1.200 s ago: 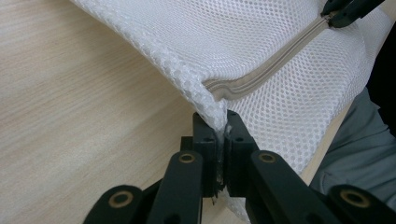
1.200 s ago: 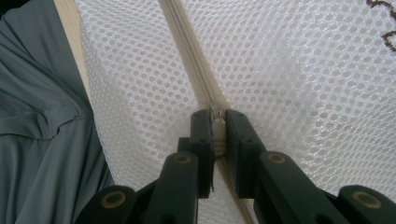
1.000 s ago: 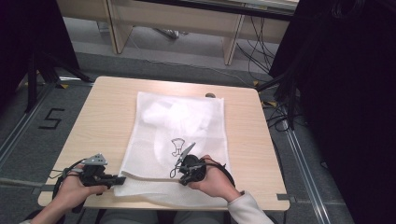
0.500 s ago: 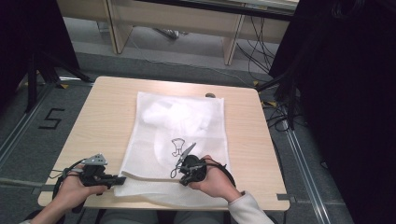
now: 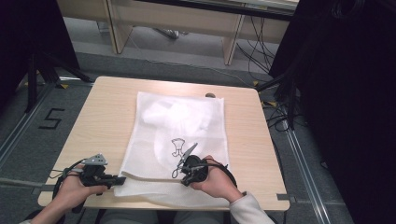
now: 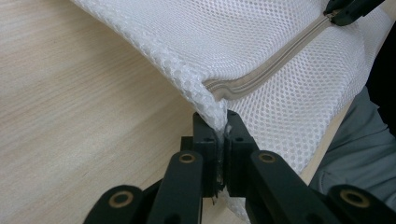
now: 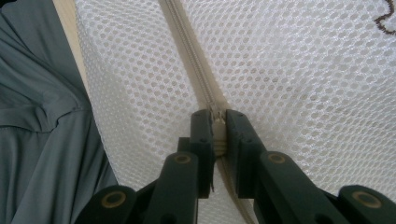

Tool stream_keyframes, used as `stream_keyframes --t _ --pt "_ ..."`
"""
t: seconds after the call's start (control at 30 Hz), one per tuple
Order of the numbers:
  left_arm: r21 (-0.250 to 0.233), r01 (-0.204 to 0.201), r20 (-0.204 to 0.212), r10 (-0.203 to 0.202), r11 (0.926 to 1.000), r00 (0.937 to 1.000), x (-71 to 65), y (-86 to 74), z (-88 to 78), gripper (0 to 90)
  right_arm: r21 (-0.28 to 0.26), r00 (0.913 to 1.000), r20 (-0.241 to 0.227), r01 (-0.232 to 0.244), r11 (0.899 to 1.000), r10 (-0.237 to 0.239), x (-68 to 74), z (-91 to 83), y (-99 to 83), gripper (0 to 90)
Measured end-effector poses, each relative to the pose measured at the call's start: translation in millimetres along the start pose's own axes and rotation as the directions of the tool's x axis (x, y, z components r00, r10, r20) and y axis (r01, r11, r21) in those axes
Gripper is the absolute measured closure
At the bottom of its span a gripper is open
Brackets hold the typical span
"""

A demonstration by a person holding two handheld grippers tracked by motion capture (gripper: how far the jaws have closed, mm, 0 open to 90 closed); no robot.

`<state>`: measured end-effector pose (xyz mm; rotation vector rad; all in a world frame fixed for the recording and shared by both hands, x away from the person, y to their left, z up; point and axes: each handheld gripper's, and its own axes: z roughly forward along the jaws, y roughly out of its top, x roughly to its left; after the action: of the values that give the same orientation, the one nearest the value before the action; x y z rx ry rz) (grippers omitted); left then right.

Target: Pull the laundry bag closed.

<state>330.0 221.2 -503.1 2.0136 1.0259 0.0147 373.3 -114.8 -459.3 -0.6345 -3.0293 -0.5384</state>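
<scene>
A white mesh bag with a small dark print lies flat on the wooden table. Its beige zipper runs along the near edge. My left gripper is shut on the bag's near-left corner, right beside the zipper's end. My right gripper is farther along the same edge, shut on the zipper pull, with the zipper running away from its jaws. In the left gripper view the right gripper sits at the top right on the zipper line.
The person's grey clothing is just past the table's near edge. Something small and dark lies on the table at the bag's far right corner. Cables and a dark curtain stand to the right of the table.
</scene>
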Motion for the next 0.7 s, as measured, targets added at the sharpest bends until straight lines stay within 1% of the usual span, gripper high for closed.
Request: stream_keyframes --t 0.1,0.17,0.23,0.3,0.37,0.6,0.7 --pt "0.0 0.002 -0.001 -0.002 1.0 1.0 -0.2 0.0 -0.3 85.4 0.001 1.0 -0.004 0.006 1.0 -0.006 -0.3 0.5 -0.3 82.3" --pt "0.011 0.0 -0.004 0.0 0.9999 1.0 0.0 0.5 -1.1 85.4 0.0 0.9999 -0.007 0.008 1.0 -0.008 -0.4 0.3 -0.5 82.3" --pt "0.017 0.0 0.008 0.0 0.9999 1.0 0.6 0.8 -1.3 85.5 -0.005 1.0 -0.005 -0.005 1.0 0.005 0.5 0.1 -0.7 82.3" --pt "0.016 0.002 0.006 -0.002 0.9999 1.0 0.5 0.7 -1.4 85.5 -0.002 0.9998 -0.007 -0.019 1.0 0.019 1.1 -0.7 -1.2 82.3" --pt "0.016 0.003 0.006 -0.004 0.9999 1.0 0.5 0.7 -1.4 85.5 -0.006 0.9999 -0.014 -0.008 1.0 0.008 0.5 -0.5 -1.3 82.3" --pt "0.017 0.005 0.007 -0.005 0.9998 1.0 0.6 0.7 -1.4 85.5 -0.003 0.9999 -0.015 -0.004 1.0 0.003 0.5 -0.3 -2.2 82.3" --pt "0.017 0.006 0.008 -0.006 0.9998 1.0 0.5 0.8 -1.6 85.6 -0.005 0.9994 -0.029 -0.016 1.0 0.016 1.3 -1.2 -2.2 82.3"
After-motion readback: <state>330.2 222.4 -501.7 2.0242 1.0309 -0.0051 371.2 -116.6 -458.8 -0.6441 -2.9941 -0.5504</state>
